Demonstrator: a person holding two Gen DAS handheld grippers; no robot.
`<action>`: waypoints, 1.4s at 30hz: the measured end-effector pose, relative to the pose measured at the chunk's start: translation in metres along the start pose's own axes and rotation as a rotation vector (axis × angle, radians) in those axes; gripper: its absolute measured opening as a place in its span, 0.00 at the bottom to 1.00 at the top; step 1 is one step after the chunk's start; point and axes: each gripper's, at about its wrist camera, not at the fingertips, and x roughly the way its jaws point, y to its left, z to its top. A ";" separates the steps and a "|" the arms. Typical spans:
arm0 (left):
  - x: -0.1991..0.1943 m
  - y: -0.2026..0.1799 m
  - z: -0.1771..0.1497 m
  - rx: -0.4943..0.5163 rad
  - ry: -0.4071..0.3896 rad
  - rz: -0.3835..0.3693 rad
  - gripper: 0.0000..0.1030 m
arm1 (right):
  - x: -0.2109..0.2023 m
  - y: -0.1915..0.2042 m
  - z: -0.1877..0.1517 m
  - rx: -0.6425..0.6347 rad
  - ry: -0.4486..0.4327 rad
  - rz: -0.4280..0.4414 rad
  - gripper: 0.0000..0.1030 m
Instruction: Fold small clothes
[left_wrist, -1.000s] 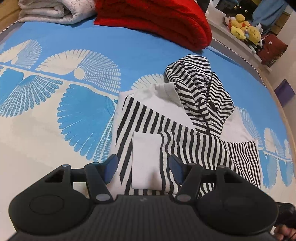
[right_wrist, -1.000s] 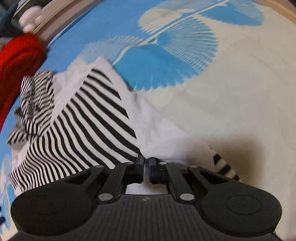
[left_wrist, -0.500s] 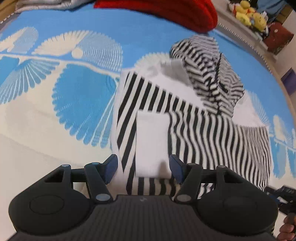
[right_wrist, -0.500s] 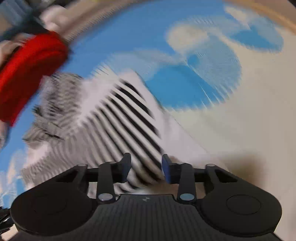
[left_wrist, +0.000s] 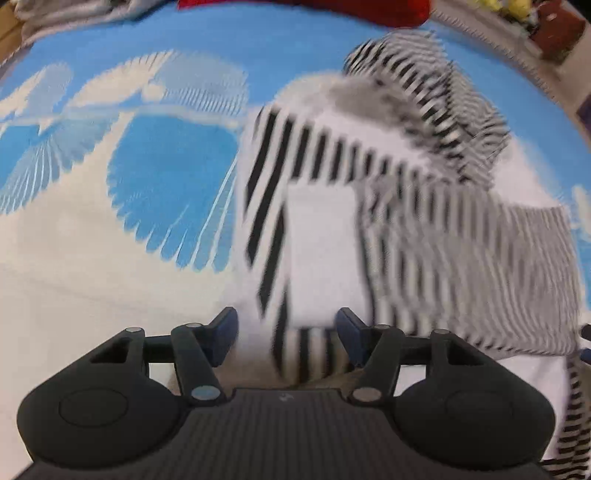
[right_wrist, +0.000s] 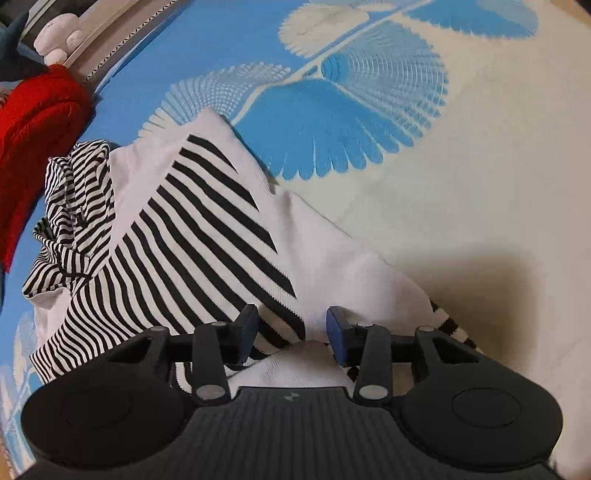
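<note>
Both tools over striped hoodie (right_wrist: 207, 236) hem: left tool (left_wrist: 286, 328) spread, blurred; right tool (right_wrist: 291, 328) opening, unpinched.

My left wrist view is smeared by motion blur: the stripes on the striped top (left_wrist: 424, 206) run into grey, and the blue and white bedspread (left_wrist: 110, 177) pattern is soft. Only the left gripper (left_wrist: 286, 328) stays sharp. My right wrist view is crisp, stripes clean. Light is bright, even and indoor, with no glare. The right gripper (right_wrist: 291, 328) throws a soft brown shadow (right_wrist: 480, 291) on the cream cloth to its right. Both views bend hard at the edges, as fisheyes do.
</note>
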 end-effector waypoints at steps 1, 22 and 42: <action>-0.006 0.000 0.001 0.003 -0.020 -0.007 0.64 | -0.005 0.004 0.001 -0.005 -0.024 0.006 0.42; -0.043 -0.006 0.013 0.024 -0.104 0.028 0.68 | -0.043 0.068 -0.023 -0.432 -0.183 -0.038 0.43; -0.067 -0.032 0.015 0.066 -0.188 0.011 0.68 | -0.071 0.069 -0.026 -0.491 -0.228 -0.033 0.43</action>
